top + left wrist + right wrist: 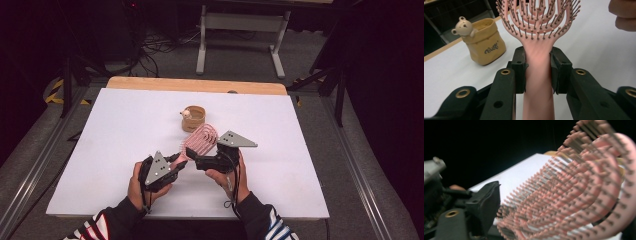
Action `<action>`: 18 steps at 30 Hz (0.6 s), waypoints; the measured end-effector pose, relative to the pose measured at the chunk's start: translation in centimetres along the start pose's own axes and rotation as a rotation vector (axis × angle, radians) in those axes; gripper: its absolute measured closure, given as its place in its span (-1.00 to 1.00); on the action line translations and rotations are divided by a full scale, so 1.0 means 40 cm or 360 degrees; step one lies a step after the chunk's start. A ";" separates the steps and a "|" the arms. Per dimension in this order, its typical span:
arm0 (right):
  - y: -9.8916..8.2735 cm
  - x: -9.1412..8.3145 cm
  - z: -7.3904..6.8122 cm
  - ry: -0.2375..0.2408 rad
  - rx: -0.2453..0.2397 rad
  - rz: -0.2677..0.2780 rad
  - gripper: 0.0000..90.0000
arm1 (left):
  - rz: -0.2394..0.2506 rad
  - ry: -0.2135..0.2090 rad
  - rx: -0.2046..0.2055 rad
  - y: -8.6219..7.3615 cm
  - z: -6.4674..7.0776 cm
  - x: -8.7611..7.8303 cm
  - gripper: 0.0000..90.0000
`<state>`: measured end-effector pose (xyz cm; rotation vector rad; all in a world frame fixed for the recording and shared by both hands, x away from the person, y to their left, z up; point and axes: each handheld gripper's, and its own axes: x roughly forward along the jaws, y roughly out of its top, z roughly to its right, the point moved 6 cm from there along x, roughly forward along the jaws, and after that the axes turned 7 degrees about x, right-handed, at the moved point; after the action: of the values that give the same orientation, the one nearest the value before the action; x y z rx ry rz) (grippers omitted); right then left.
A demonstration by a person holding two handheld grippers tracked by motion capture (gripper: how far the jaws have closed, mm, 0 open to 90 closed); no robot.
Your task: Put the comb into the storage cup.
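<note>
The white worktop (125, 150) fills the middle of the high view, with most of its sheet bare so both hands have room to work near the 6 o'clock edge. At about 12 o'clock from the hands sits a tan fabric pouch (194, 118) with a small bear figure (463, 26) perched on its rim, standing upright and open at the top, which looks like a ready place for whatever is being handled. Between pouch and hands is the pink hairbrush (200, 140), lifted off the sheet and tilted, head toward the pouch, handle back toward the person. The left hand-held gripper (538, 72) is clamped on the brush handle just below the neck: in the left gripper view both black pads press the pink stem from either side, a firm grip low down that leaves the bristled head free. The right hand-held gripper (192, 159) sits at 3 o'clock of the left one, turned in toward the brush head; in the right gripper view the blurred bristles crowd close against its one visible jaw, and I cannot see a pad pressing on anything, so it reads as parted, likely coming in to steady or take over the head. Striped sleeves (100, 227) enter from 6 o'clock.
</note>
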<state>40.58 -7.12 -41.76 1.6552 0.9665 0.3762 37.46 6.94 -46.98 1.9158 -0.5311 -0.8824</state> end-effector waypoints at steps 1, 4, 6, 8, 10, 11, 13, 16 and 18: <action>-0.001 -0.003 0.000 0.0020 0.0026 0.0020 -0.45 | -0.0004 -0.0011 0.0011 -0.004 0.005 0.001 0.55; -0.007 -0.011 0.004 0.0017 0.0064 0.0049 -0.25 | -0.0019 -0.0026 0.0011 -0.009 0.011 0.004 0.55; -0.011 -0.019 0.007 0.0009 0.0082 0.0078 0.02 | -0.0049 -0.0023 0.0060 -0.016 0.020 0.010 0.55; -0.014 -0.022 0.008 0.0010 0.0091 0.0079 0.12 | -0.0060 -0.0023 0.0068 -0.018 0.025 0.012 0.55; -0.020 -0.031 0.001 0.0022 0.0085 0.0098 0.22 | -0.0067 -0.0020 0.0082 -0.021 0.030 0.014 0.55; -0.020 -0.031 0.001 0.0022 0.0085 0.0098 0.22 | -0.0067 -0.0020 0.0082 -0.021 0.030 0.014 0.55; -0.023 -0.039 -0.016 0.0058 0.0042 0.0121 0.27 | -0.0062 -0.0018 0.0100 -0.021 0.031 0.013 0.55; -0.022 -0.045 -0.024 0.0075 0.0018 0.0138 0.31 | -0.0059 -0.0005 0.0126 -0.019 0.033 0.009 0.55; -0.021 -0.049 -0.032 0.0095 0.0001 0.0153 0.33 | -0.0052 0.0012 0.0124 -0.018 0.036 0.007 0.55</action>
<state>38.17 -7.75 -41.66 1.7033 0.9329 0.4927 36.57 6.28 -48.17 2.0025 -0.5382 -0.8865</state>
